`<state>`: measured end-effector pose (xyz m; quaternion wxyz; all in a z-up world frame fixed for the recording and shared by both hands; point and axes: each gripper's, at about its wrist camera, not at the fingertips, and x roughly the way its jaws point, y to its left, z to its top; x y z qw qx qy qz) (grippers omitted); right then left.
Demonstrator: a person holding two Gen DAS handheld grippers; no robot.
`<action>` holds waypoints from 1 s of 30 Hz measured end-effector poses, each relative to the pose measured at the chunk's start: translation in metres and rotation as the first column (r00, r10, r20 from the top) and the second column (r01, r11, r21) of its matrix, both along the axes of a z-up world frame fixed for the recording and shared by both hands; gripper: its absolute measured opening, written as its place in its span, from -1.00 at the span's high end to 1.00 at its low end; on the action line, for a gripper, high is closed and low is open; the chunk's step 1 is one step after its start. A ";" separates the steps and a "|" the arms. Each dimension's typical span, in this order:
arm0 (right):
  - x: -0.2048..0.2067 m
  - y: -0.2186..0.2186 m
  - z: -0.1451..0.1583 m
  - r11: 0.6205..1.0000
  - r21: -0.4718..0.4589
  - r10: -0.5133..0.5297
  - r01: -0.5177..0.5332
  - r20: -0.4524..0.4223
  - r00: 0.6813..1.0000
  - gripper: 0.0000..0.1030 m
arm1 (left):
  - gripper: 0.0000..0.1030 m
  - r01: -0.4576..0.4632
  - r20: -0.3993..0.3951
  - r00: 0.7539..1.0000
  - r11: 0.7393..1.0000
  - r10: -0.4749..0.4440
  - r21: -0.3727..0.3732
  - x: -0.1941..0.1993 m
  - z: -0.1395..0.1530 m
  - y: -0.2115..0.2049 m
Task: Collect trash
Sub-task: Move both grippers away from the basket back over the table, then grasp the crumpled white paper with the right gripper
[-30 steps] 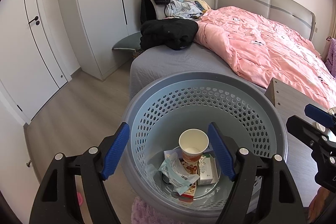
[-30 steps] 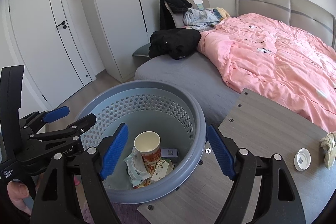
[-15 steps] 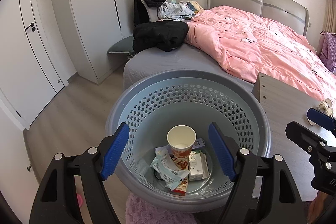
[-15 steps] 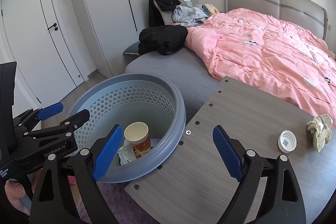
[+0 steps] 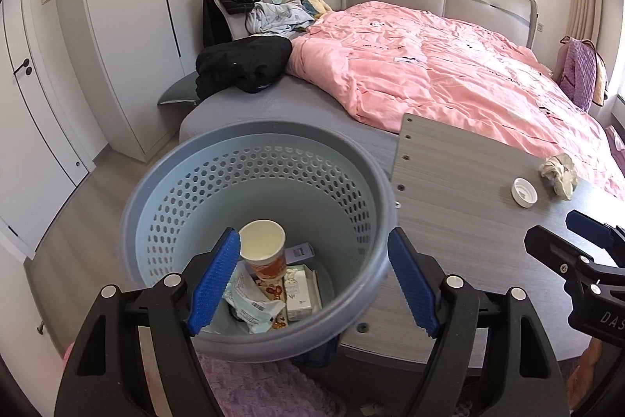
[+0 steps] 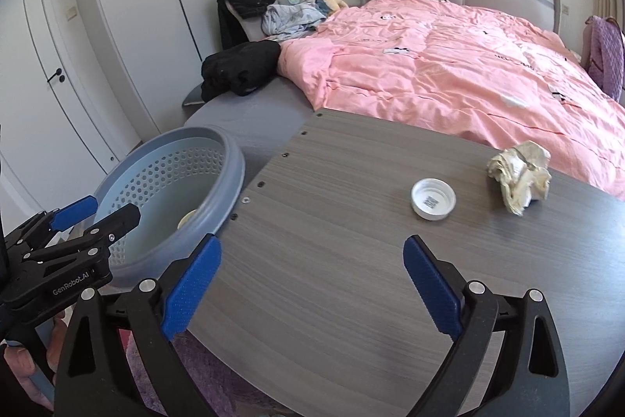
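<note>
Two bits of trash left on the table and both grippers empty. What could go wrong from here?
1. The white cap is low and flat; the right gripper, jaws just opened wide with nothing between them, might skid it across the table instead of pinching it.
2. The crumpled paper sits near the table's far edge and could get nudged off.
3. The bin stands beside the table, so a short drop may miss it.
</note>
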<state>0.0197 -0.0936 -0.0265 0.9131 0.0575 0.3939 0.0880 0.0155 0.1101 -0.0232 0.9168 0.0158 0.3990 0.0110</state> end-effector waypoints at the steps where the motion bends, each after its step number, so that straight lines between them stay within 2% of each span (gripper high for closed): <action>1: -0.003 -0.009 -0.001 1.000 -0.001 -0.019 0.019 0.001 1.000 -0.80 | -0.45 0.013 -0.005 1.000 1.000 -0.013 -0.001 0.000 -0.001 -0.007; 13: -0.034 -0.104 -0.014 0.981 -0.013 -0.192 0.192 -0.004 0.981 -0.84 | -0.45 0.146 -0.033 0.989 0.988 -0.144 0.043 0.000 -0.011 -0.087; 18: -0.032 -0.134 -0.019 0.973 -0.023 -0.229 0.229 -0.004 0.973 -0.84 | -0.45 0.186 -0.043 0.982 0.982 -0.185 0.040 0.004 -0.016 -0.116; 24: -0.007 -0.156 -0.017 0.969 -0.038 -0.242 0.243 0.018 0.970 -0.84 | -0.45 0.223 -0.053 0.974 0.974 -0.221 0.039 0.015 -0.021 -0.145; 30: 0.033 -0.161 -0.014 0.975 -0.056 -0.217 0.216 0.003 0.976 -0.84 | -0.45 0.231 -0.049 0.972 0.972 -0.229 0.037 0.026 -0.022 -0.161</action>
